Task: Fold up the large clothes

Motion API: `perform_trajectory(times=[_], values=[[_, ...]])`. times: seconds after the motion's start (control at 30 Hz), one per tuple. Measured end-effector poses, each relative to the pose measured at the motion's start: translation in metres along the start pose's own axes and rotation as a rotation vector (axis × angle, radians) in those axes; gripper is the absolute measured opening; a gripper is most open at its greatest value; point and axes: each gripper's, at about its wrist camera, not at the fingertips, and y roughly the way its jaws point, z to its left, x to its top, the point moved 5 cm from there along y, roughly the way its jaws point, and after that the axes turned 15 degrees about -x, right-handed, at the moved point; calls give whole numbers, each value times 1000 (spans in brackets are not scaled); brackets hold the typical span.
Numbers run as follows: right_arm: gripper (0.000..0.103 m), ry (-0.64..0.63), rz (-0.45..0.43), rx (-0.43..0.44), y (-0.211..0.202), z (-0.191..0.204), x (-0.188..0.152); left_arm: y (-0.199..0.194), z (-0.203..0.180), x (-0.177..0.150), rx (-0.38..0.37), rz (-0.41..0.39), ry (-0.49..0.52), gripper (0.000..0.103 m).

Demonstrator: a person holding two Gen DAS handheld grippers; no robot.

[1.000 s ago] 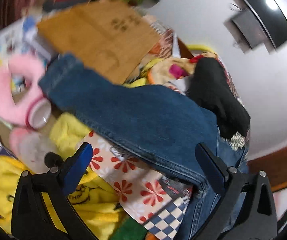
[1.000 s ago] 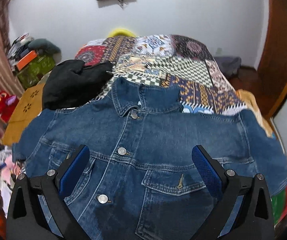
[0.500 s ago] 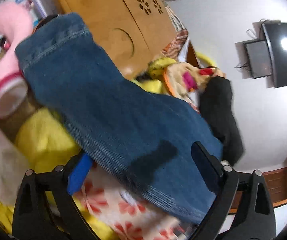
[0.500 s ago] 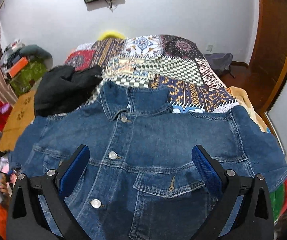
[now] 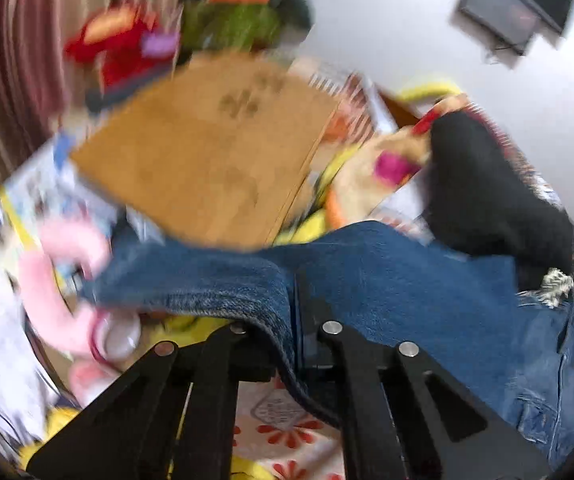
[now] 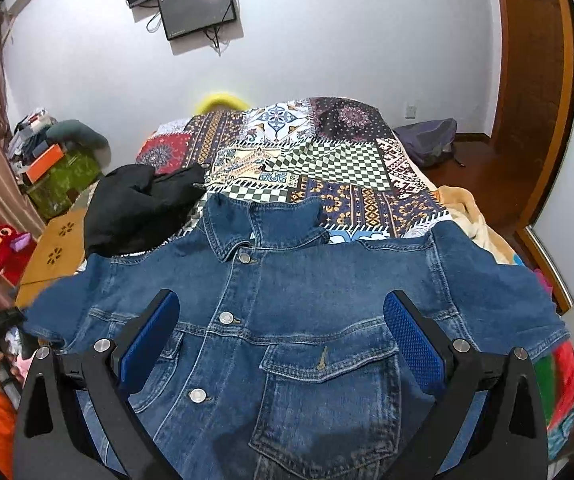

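A blue denim jacket (image 6: 287,320) lies front-up and buttoned on a patchwork bed cover (image 6: 327,168), collar toward the far wall. My right gripper (image 6: 281,340) is open and empty, hovering above the jacket's chest, one finger on each side of the button line and pocket. My left gripper (image 5: 293,304) is shut on the jacket's left sleeve (image 5: 215,284); the denim drapes over the closed jaws. The left wrist view is motion-blurred.
A black garment (image 6: 139,204) lies on the bed beside the jacket's left shoulder. A wooden board (image 5: 207,160), pink and yellow clutter (image 5: 59,280) and toys sit left of the bed. A wooden door (image 6: 527,100) and a bag (image 6: 427,140) are at the right.
My left gripper has closed on the sleeve, which lay between its open fingers before. My right gripper has risen slightly and stays open.
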Motion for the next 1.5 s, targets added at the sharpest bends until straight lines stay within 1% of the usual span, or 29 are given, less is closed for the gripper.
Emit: perform_trajectory(times=[0.07, 0.17, 0.23, 0.3, 0.37, 0.4, 0.5, 0.57, 0.6, 0.73, 0.83, 0.9, 0.93, 0.97, 1.0, 1.07, 1.13, 1.23, 1.37, 1.43, 1.5], values=[[102, -6, -11, -9, -3, -3, 0, -24, -31, 17, -31, -60, 69, 5], [102, -17, -35, -25, -7, -9, 0, -51, -80, 34, -119, -102, 158, 5], [102, -31, -49, -30, -8, -13, 0, -66, -114, 39, -173, -124, 220, 5], [102, -43, -56, -32, -9, -16, -1, -79, -152, 39, -213, -139, 290, 5], [102, -59, -60, -40, -7, -21, -3, -89, -191, 36, -273, -140, 341, 5], [102, -66, -60, -42, -5, -23, -4, -90, -212, 32, -314, -128, 361, 5], [102, -78, -57, -40, -1, -30, -7, -84, -256, 18, -378, -92, 398, 5], [102, -84, -48, -35, 2, -35, -10, -72, -287, 2, -389, -56, 440, 5], [102, -86, -43, -32, 4, -38, -11, -65, -296, -5, -387, -39, 456, 5], [102, -92, -16, -23, 13, -48, -18, -27, -335, -51, -392, 102, 506, 5], [102, -88, -3, -17, 16, -55, -22, -2, -352, -94, -379, 209, 561, 5], [102, -74, 18, -8, 20, -60, -26, 11, -358, -121, -370, 281, 598, 7], [102, -69, 25, -3, 21, -61, -27, 16, -360, -135, -367, 317, 616, 11], [102, -63, 37, 5, 23, -63, -29, 16, -362, -147, -366, 338, 626, 17], [102, -59, 46, 10, 24, -63, -30, 19, -361, -157, -367, 359, 634, 22], [102, -55, 64, 19, 26, -64, -32, 21, -358, -176, -372, 404, 638, 44], [102, -59, 77, 24, 27, -62, -32, 21, -353, -188, -378, 448, 635, 52], [102, -62, 83, 36, 23, -57, -30, 17, -344, -201, -373, 505, 647, 57], [102, -88, 57, 44, 13, -42, -21, -1, -331, -195, -400, 497, 619, 59], [102, -113, 37, 39, 7, -32, -17, -13, -322, -184, -418, 468, 593, 60], [102, -148, 11, 31, 2, -18, -12, -28, -311, -167, -435, 417, 571, 61]])
